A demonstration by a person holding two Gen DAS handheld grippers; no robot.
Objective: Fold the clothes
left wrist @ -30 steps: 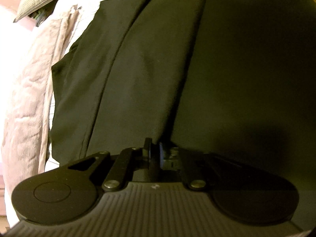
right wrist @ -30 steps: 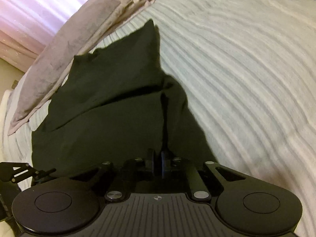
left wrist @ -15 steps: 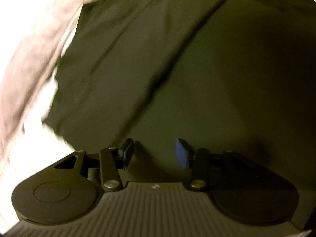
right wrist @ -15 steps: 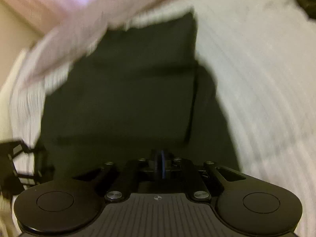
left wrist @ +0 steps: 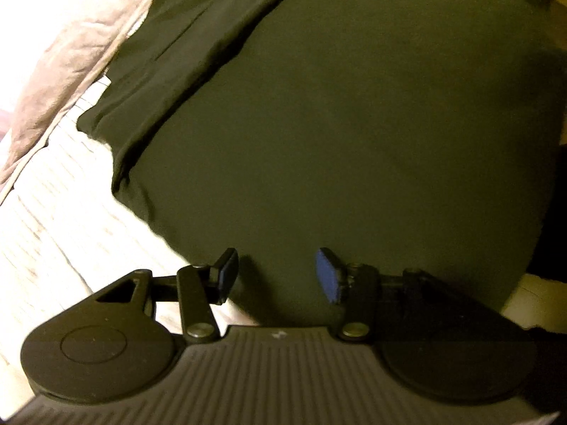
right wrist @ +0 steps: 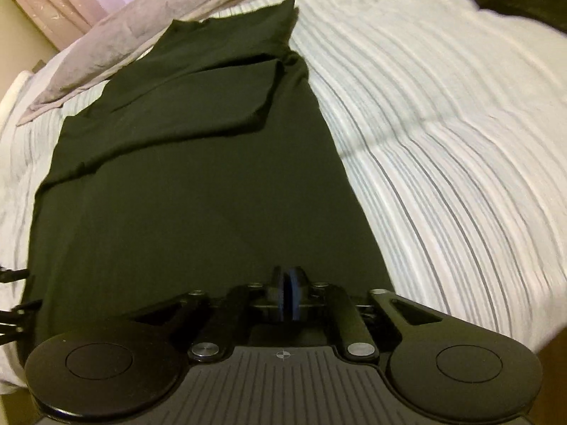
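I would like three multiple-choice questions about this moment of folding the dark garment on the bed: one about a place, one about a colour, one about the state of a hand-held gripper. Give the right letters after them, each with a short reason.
1. Where does the dark garment lie?
A. on the striped white bedcover
B. on a wooden floor
C. on a hanger

2. What colour are the pads inside the fingers of the left hand-held gripper?
A. red
B. blue
C. yellow

3. How do the jaws of the right hand-held gripper stand?
A. wide open
B. not in view
C. shut, pads pressed together

Answers:
1. A, the pale ribbed cover shows on both sides of the garment.
2. B, the inner faces of the spread fingers are blue.
3. C, no gap shows between the two pads; whether cloth is pinched there cannot be told.
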